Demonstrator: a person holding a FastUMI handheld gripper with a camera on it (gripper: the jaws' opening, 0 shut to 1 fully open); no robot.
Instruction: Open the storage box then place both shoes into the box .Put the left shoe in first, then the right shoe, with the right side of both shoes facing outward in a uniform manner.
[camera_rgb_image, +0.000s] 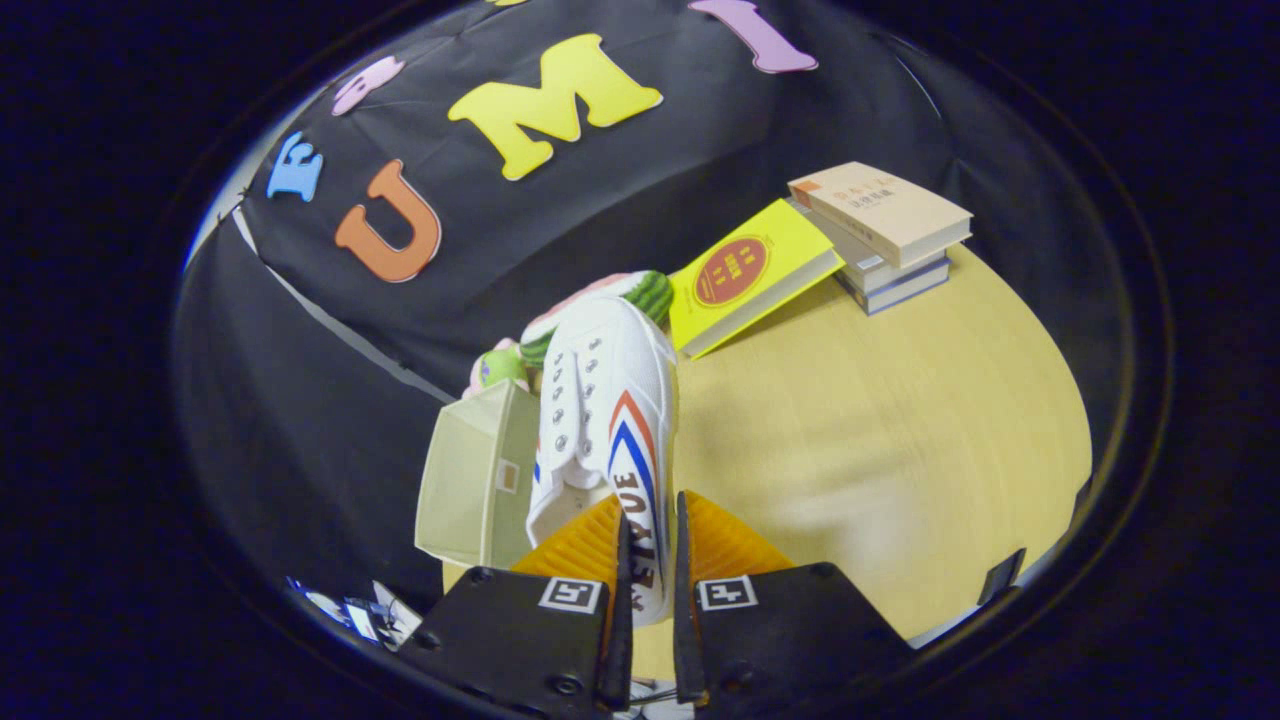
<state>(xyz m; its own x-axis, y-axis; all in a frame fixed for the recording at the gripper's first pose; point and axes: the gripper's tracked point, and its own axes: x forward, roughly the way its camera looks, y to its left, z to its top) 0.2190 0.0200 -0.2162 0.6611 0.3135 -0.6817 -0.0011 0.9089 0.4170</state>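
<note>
My gripper (650, 545) is shut on a white canvas shoe (610, 400) with red and blue stripes. Both fingers press the shoe's side wall near the heel. The shoe hangs above the wooden table (880, 450), toe pointing away from me, laces side turned toward the beige storage box (480, 480). The box stands just left of the shoe and the fingers, its fabric wall and a small label tab visible; I cannot tell whether it is open. The striped side of the shoe faces right.
A yellow book (750, 275) leans beyond the shoe, with a stack of books (885, 235) further right. Plush toys, one pink and green striped (640, 290) and one small green (495, 367), sit behind the box. Black cloth hangs behind.
</note>
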